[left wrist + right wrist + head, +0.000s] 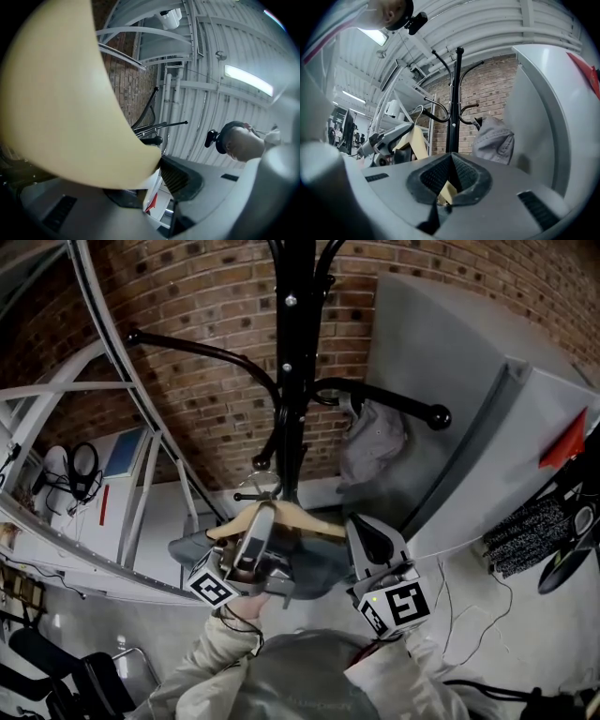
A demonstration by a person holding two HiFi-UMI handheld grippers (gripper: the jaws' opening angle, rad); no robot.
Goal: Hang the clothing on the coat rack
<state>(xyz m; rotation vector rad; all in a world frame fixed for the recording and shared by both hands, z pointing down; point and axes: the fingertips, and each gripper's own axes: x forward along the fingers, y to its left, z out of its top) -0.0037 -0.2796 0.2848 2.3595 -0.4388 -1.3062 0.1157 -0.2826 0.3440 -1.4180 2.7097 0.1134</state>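
A black coat rack (295,381) stands before a brick wall, and a grey garment (373,442) hangs on its right hook. Below the hooks I hold a wooden hanger (281,515) with dark grey clothing (319,568) draped on it; its metal hook (258,486) points up toward the pole. My left gripper (262,517) is shut on the hanger's middle, and the cream wood (61,93) fills the left gripper view above that gripper (159,168). My right gripper (370,540) is shut on the hanger's right end, with a sliver of wood (447,191) between its pads. The right gripper view shows the rack (453,108).
A tall grey cabinet (450,381) stands right of the rack, close to the hook's knob (438,415). White curved metal framing (103,362) runs along the left. A brush (525,531) and a red piece (565,442) sit at the right edge. Cables lie on the floor.
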